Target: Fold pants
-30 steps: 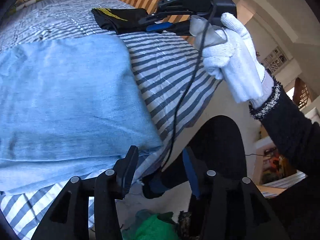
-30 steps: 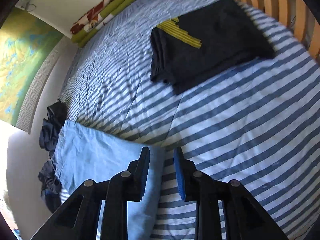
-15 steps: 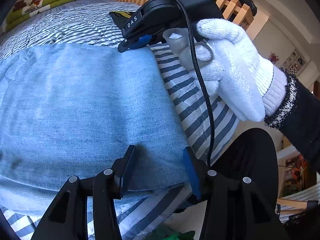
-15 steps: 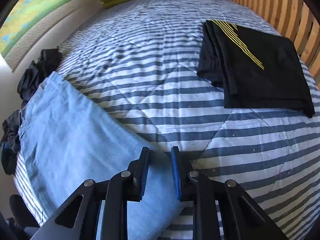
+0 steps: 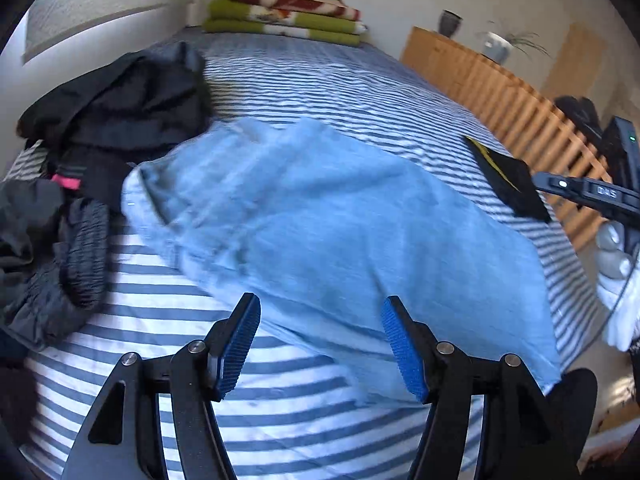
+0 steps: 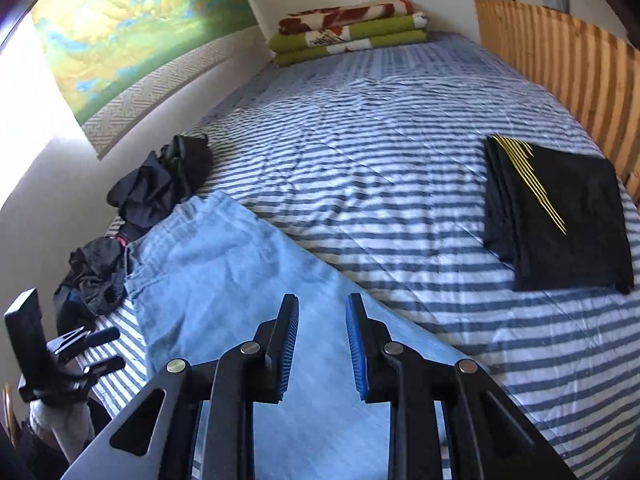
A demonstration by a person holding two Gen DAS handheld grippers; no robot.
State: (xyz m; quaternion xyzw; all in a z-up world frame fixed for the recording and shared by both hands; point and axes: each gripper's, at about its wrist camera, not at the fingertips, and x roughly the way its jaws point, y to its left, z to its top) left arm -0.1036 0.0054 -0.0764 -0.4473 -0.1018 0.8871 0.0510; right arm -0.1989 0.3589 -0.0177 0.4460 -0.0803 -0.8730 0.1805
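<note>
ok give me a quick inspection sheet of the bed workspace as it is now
surface: striped bedspread, wrinkled.
job's things: light blue pants lying flat along the near edge.
clutter: folded black garment with yellow stripes near the slatted rail; dark clothes pile by the wall; folded blankets at the far end.
grippers: left gripper jaws opening, over the pants' near edge, pads off the cloth; right gripper narrowly open above the pants, holding nothing.
cables: one thin cable beside the gloved hand.
surroundings: wooden slatted rail, wall map.

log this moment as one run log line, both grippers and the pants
stage: fold pants, between grasps | left gripper: opening, nothing held | right gripper: narrow gap, empty | light blue pants: flat on striped bedcover
</note>
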